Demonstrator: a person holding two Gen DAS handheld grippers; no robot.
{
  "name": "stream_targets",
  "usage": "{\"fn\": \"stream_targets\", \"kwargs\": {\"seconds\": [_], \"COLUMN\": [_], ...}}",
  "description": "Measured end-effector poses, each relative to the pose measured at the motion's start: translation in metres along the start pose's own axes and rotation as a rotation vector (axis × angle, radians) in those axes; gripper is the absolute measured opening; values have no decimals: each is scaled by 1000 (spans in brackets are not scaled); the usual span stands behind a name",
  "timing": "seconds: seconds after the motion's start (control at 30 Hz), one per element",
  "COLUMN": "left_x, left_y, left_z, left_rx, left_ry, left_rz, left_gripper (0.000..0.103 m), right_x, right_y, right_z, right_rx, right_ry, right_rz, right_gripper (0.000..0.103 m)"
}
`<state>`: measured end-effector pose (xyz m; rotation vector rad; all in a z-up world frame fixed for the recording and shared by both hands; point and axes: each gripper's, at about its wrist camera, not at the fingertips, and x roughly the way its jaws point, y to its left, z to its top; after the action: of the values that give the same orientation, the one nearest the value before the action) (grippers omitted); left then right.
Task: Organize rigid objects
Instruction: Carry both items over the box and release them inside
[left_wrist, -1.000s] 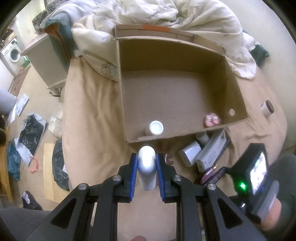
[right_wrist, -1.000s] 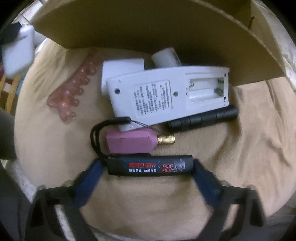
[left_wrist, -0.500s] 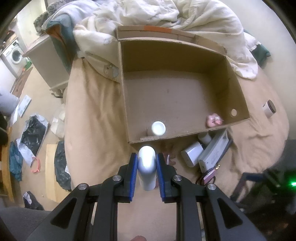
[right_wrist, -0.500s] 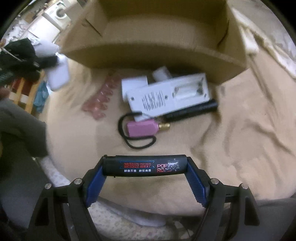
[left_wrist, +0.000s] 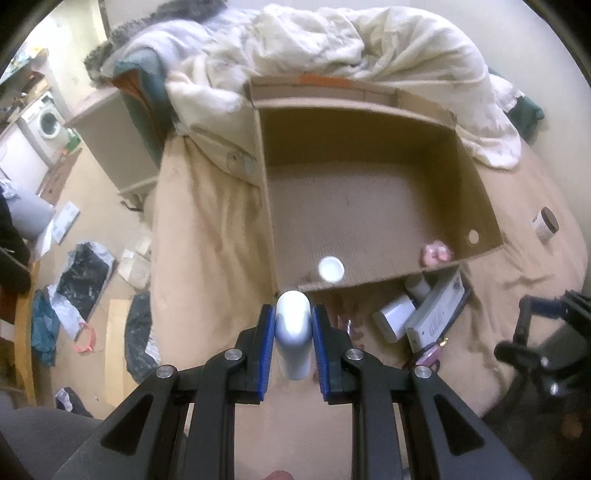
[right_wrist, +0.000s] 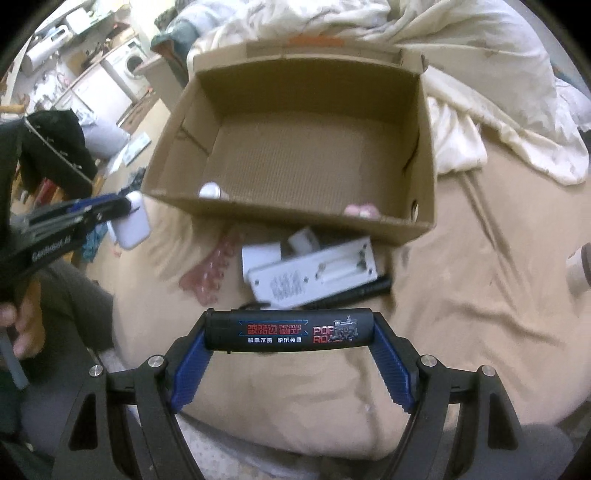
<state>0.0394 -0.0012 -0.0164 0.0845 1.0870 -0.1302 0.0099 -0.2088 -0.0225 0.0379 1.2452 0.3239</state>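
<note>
rigidity helps: my right gripper (right_wrist: 290, 345) pinches the black tube (right_wrist: 290, 329) endwise, likely slippery; left gripper (left_wrist: 293, 326) clamps the light white bottle (left_wrist: 293, 332) near the cardboard box (left_wrist: 480, 184).

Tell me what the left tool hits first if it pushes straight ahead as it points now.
Probably the cardboard box's near wall: it lies just beyond the white bottle gripped in the left tool. Depth is unclear; it might pass above.
</note>
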Motion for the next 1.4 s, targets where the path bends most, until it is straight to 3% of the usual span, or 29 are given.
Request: {"fn": "stream_targets", "kwargs": {"seconds": [0.23,0.5,0.63,0.73,0.9,1.4], "left_x": [-16,-14,2,25,52,79], "left_y": [3,-24,-44,-55,-61,-53], "left_z": [13,57,76,82,82,70], "left_rx": [-17,72,139,175,171,154], "left_ry": [-70,-105,-131,-119,-110,-36], "left_rz": [33,27,57,63,62,99], "left_gripper": [19,19,19,19,19,19], "right_x": [-1,9,23,42,49,65], "right_y": [-12,-27,-28,-30,-26,-36], "right_z": [28,74,78,76,77,75], "right_rx": [8,55,29,61,24,54], "right_ry": [-51,-133,-203,-144,-144,-80], "right_rz": [16,26,-49,-43,-66,-84], "right_gripper": [85,85,85,85,85,85]}}
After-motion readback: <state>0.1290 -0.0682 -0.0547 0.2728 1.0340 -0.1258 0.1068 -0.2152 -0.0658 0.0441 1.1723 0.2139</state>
